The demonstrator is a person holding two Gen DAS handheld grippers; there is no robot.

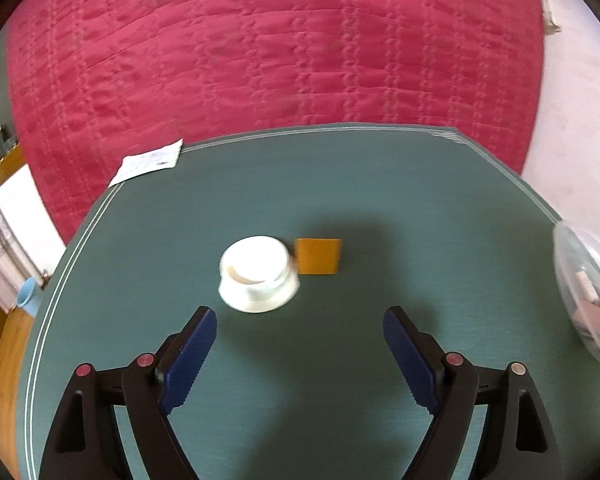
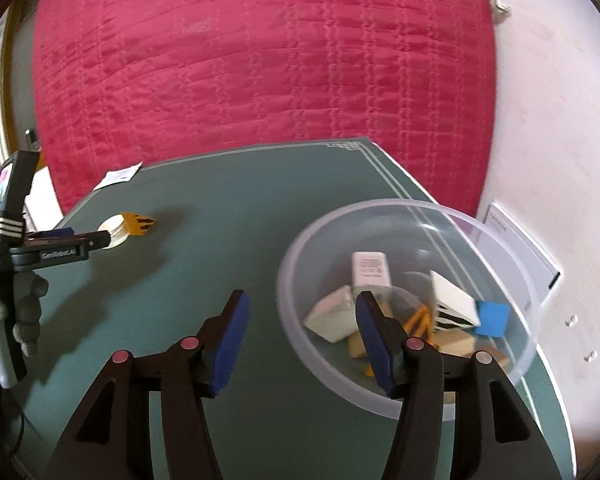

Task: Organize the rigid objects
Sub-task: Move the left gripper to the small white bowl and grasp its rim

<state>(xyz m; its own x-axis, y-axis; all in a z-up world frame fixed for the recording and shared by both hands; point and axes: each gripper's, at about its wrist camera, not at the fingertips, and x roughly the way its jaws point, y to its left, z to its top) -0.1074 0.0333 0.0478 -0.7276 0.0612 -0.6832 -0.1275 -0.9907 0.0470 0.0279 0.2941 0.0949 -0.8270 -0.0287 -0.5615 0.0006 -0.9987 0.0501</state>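
The clear plastic bowl (image 2: 384,396) on the green table mat (image 1: 340,184) serves as the reference landmark and as the collection container. It already holds several rigid pieces: white blocks, a blue square and yellow and tan pieces, lying in a loose heap on its floor.

Two items are not yet collected. A white round jar (image 1: 258,276) and an orange-yellow block (image 1: 319,256) stand together well to the left of the bowl, near the middle of the mat. The block sits at the jar's far right side; whether the two touch cannot be told.

The right gripper (image 2: 302,344) hangs at the bowl's near-left rim. Its jaws stand apart with nothing between them; one finger overlaps the bowl in the wrist view, the other is over bare mat.

The left gripper (image 1: 300,356), held in a gloved hand (image 2: 24,312), points at the jar from the near side. Its jaws stand wide apart and empty, short of the jar.

Step in hand, as judged: approach to the next pick, with the left gripper addressing the jar.

Next move calls for: advance until the pads straddle the jar, centre it, close firmly, lift clear of the adjacent block, then carry right to the bowl. The block could be knocked during approach.
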